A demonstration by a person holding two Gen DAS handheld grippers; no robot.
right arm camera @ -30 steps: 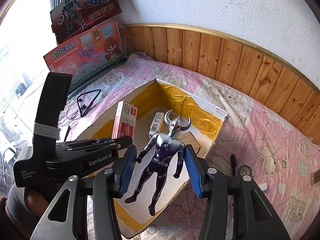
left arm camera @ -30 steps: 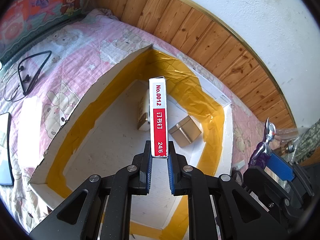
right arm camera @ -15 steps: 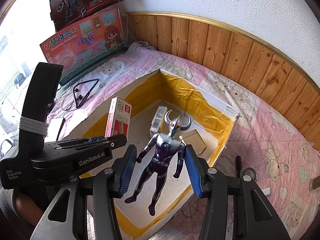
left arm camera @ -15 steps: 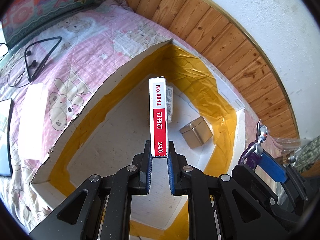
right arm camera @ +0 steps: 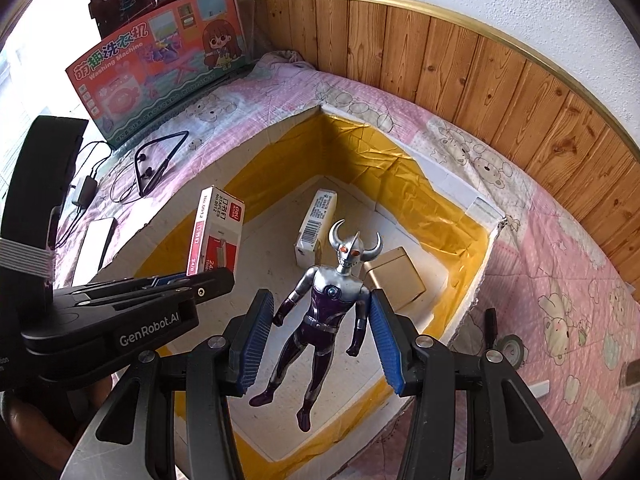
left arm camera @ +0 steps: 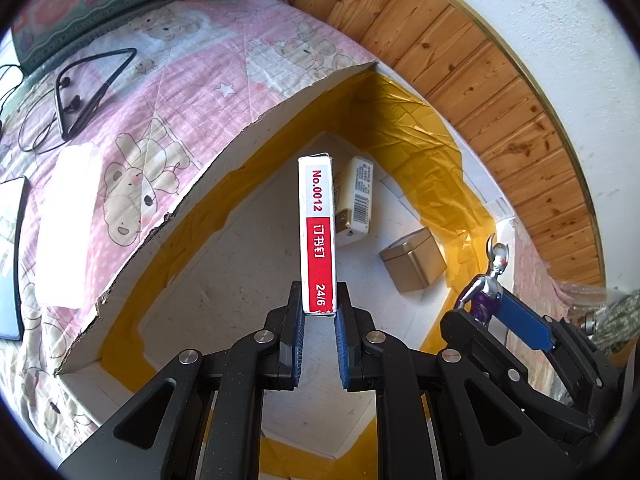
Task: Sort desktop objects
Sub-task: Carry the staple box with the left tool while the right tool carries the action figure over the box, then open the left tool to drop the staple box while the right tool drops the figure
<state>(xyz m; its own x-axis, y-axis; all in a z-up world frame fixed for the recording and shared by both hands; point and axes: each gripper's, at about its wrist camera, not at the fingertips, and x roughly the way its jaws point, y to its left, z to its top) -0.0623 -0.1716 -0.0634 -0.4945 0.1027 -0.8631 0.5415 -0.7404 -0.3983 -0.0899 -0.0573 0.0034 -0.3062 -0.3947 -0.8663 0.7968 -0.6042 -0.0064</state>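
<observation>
My left gripper (left arm camera: 318,308) is shut on the lower end of a red-and-white staples box (left arm camera: 317,232), which stands upright over the open cardboard box (left arm camera: 240,136) lined with yellow tape. My right gripper (right arm camera: 322,312) is shut on a silver-and-purple horned figure (right arm camera: 328,300), its blue pads pressing on the figure's arms. The figure hangs over the box floor. In the right wrist view the staples box (right arm camera: 218,236) and the left gripper (right arm camera: 192,284) sit just to the left. On the box floor lie a white carton (right arm camera: 316,220) and a gold tin (right arm camera: 396,276).
The cardboard box rests on a pink bear-print quilt against a wood-panelled wall. Left of it lie neckband earphones (left arm camera: 80,92), a white slab (left arm camera: 68,220) and a dark screen (left arm camera: 10,256). Toy cartons (right arm camera: 160,60) lean at the back left. A tape roll (right arm camera: 508,348) lies to the right.
Both grippers have come lower and closer over the cardboard box, still holding the staples box and the figure. The box interior fills more of both views.
</observation>
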